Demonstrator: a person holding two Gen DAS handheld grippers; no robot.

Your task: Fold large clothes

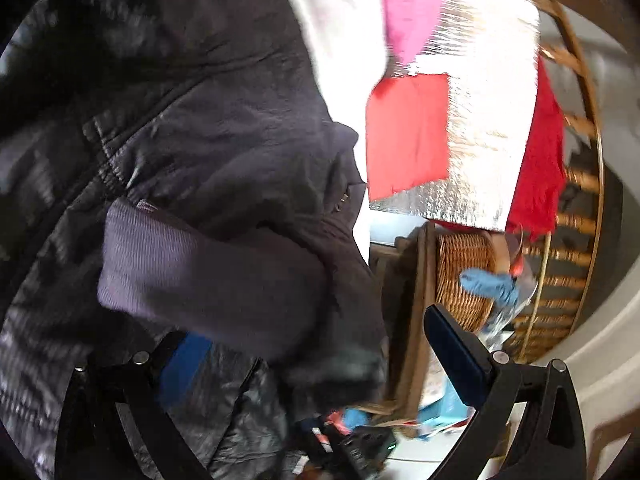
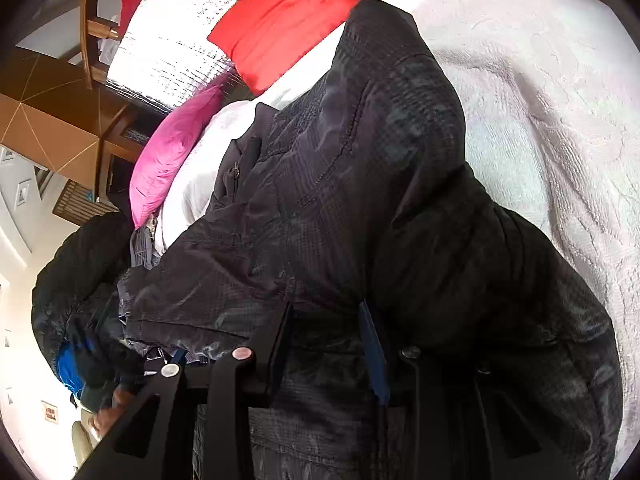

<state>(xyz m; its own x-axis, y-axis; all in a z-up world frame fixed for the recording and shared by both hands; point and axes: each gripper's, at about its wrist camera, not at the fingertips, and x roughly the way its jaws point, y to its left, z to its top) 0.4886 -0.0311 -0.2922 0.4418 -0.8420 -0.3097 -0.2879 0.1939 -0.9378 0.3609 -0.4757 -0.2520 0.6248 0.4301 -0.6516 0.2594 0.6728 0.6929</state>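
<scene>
A large black quilted jacket (image 2: 360, 184) lies bunched on a white blanket (image 2: 540, 100). It fills the left of the left wrist view (image 1: 180, 128), with a ribbed grey cuff (image 1: 168, 264) in front. My right gripper (image 2: 326, 344) is shut on a fold of the jacket, with fabric pinched between its blue-padded fingers (image 2: 374, 356). My left gripper (image 1: 316, 352) is open; jacket fabric drapes over its left finger (image 1: 184, 368) and its right finger (image 1: 456, 356) stands free.
A red pillow (image 2: 280, 20) and a pink pillow (image 2: 176, 148) lie by a silver foil sheet (image 2: 172, 40). A wicker basket (image 1: 468, 276) and wooden chair frame (image 1: 584, 120) stand at the right of the left wrist view. Clutter lies on the floor (image 1: 360, 444).
</scene>
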